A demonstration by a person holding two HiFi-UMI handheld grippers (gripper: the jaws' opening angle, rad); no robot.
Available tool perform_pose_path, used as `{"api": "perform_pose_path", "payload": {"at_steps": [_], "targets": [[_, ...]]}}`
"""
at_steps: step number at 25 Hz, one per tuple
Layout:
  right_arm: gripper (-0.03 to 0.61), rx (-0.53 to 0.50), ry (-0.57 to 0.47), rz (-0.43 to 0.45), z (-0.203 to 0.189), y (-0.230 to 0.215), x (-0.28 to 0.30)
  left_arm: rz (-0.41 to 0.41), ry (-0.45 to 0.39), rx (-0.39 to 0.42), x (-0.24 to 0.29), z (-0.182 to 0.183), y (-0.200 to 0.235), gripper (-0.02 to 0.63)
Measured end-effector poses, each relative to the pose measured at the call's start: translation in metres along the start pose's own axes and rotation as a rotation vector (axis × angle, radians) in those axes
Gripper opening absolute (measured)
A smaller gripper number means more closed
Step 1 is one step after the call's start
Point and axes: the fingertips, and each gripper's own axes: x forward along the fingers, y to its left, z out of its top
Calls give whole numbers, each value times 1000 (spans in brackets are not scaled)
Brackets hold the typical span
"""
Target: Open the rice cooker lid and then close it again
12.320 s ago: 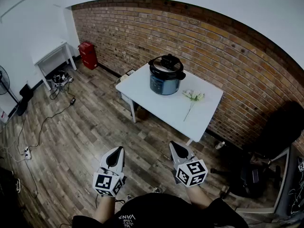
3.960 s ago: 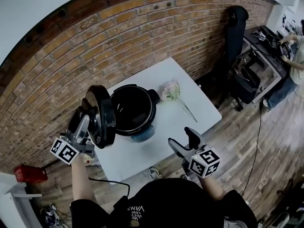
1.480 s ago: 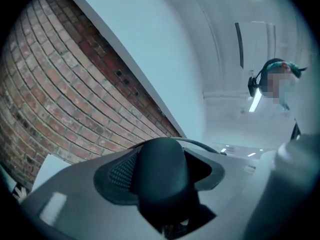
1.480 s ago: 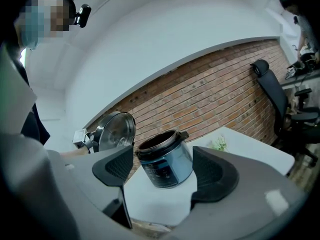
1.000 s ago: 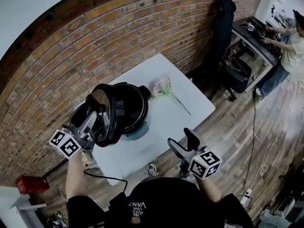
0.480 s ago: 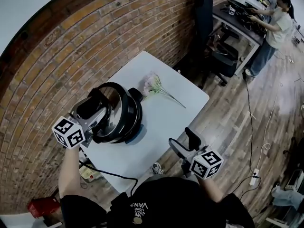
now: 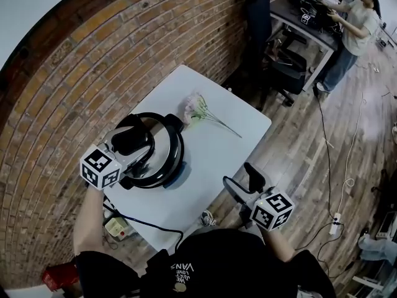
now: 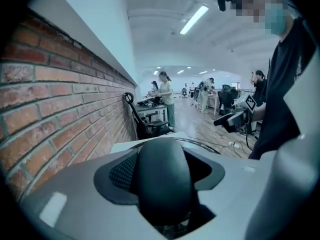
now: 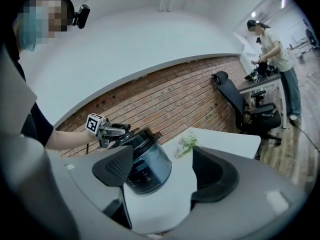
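- Cooker [image 7: 178, 174]: it stands on the worktop [image 7: 229, 135], with its lid [image 7: 164, 157] lying over its mouth. We can't tell whether the lid is fully seated.
- Handling: we judge the lid to be stiff, fairly heavy and smooth-rimmed, so it could slip if taken by the edge. The arched handle [image 8: 165, 181] on top of the cooker is the place to hold.
- Left gripper [image 7: 133, 148]: above the cooker, its jaws stand wide and clamp that handle.
- Right gripper [image 7: 244, 182]: well apart from the cooker, off the worktop's near edge, with its jaws apart and nothing between them.
- Flowers [image 7: 198, 110]: they lie just beyond the cooker, clear of the lid.
- Count: one cooker, one lid, one handle, one flower sprig, one worktop, two grippers.
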Motion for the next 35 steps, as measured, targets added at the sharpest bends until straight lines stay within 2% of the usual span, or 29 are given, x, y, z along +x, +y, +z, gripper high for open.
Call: {"api": "perform_pose_path", "payload": {"at_steps": [13, 30, 35], "targets": [[362, 7, 20, 15, -6, -3, 0, -48, 17, 63, 5, -2, -5, 279], [362, 7, 16, -4, -7, -9, -8, -233, 57, 182, 15, -7, -16, 279], [362, 14, 15, -34, -8, -15, -14, -247, 12, 176, 14, -10, -16, 279]]}}
